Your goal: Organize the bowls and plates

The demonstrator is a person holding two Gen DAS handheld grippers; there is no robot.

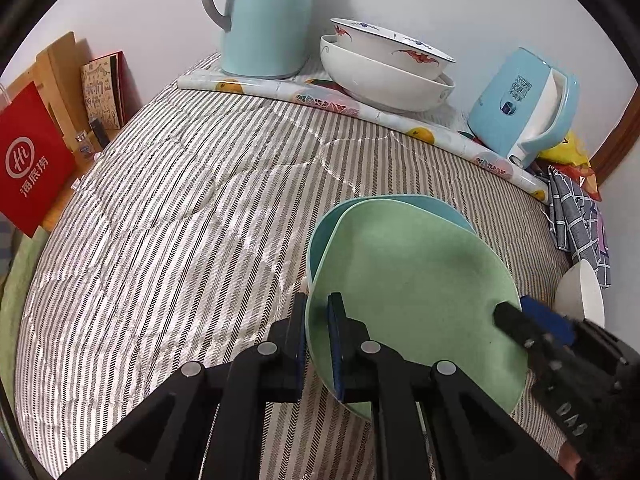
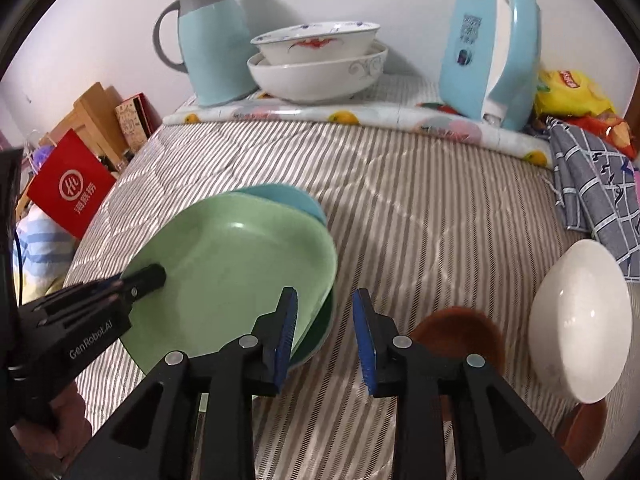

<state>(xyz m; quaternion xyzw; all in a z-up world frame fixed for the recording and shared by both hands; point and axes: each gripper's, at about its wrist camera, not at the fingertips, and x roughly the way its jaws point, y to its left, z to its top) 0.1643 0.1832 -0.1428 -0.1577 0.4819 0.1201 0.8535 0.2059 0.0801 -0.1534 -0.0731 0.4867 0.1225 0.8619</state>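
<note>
The left gripper [image 1: 318,344] pinches the near left rim of the green plate [image 1: 412,292], one finger above and one below. That plate sits tilted on a blue plate [image 1: 320,240], whose far edge shows beyond it, near the middle of the striped cloth [image 1: 180,200]. The right gripper [image 2: 325,334] has its fingers spread with nothing between them, just right of the green plate's right edge. To its right a white bowl [image 2: 580,320] lies on its side next to a brown bowl [image 2: 456,328]. At the far wall two white bowls [image 2: 316,60] are nested between a blue jug [image 2: 212,40] and a blue kettle [image 2: 488,56].
</note>
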